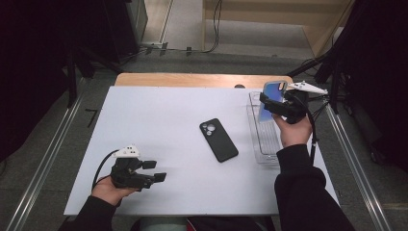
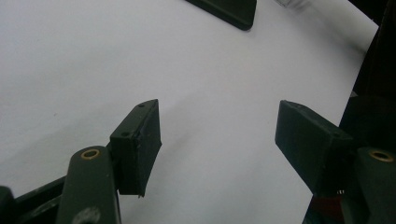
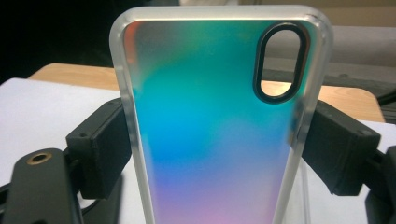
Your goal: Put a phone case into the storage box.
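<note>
My right gripper [image 1: 273,102] is shut on an iridescent phone case [image 1: 270,98] with a clear rim, held upright above a clear plastic tray [image 1: 260,144] at the table's right side. In the right gripper view the phone case [image 3: 215,126] stands between both pads, which press on its long edges; its oval camera hole is at the upper right. A black phone [image 1: 218,139] lies face down in the middle of the white table [image 1: 159,115]. My left gripper [image 1: 155,170] rests near the front left, open, with nothing between its fingers [image 2: 140,144].
The tray's long wall [image 1: 251,120] runs along the table's right edge. A wooden board edge [image 1: 192,79] shows behind the white sheet. The black phone's corner [image 2: 229,11] shows far off in the left gripper view. Dark stands and cables flank the table.
</note>
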Demonstrator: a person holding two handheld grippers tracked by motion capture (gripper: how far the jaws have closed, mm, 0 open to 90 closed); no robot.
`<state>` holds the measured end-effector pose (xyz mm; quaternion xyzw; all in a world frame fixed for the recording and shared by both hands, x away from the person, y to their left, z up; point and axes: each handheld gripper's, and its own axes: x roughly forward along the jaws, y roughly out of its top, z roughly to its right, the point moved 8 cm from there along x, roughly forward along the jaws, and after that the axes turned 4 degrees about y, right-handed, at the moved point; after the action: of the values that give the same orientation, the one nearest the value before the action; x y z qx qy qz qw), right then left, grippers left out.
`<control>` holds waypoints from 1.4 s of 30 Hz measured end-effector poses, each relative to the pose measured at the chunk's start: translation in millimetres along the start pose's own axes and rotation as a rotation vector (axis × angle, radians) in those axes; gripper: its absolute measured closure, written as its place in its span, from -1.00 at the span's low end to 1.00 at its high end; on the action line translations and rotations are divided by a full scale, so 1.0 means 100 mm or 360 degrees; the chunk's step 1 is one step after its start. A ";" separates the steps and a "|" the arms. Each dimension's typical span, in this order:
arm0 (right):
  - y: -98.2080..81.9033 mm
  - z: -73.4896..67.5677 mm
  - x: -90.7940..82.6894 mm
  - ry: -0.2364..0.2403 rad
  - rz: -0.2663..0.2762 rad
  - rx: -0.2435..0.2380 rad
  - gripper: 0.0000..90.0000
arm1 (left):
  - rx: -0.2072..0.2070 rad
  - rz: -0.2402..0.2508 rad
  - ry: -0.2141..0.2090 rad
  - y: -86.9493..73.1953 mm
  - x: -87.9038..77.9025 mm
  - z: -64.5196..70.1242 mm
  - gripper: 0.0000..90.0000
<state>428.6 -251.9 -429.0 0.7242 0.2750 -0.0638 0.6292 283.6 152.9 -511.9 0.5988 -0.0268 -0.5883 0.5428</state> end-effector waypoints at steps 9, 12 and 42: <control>0.05 0.15 0.22 -0.0055 0.0019 0.0026 -0.68 | -0.0010 0.0001 0.0003 0.01 0.01 -0.01 -0.30; 0.05 0.21 0.31 -0.0052 0.0006 0.0067 -0.68 | -0.0007 0.0003 0.0005 0.01 0.00 -0.01 -0.30; -0.05 0.47 1.03 -0.0190 -0.0118 0.0097 -0.69 | -0.0020 0.0025 -0.0029 0.04 0.01 0.01 -0.30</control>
<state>524.9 -263.0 -487.6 0.7272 0.2615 -0.1385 0.6193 285.4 150.1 -509.1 0.5897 -0.0328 -0.5895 0.5510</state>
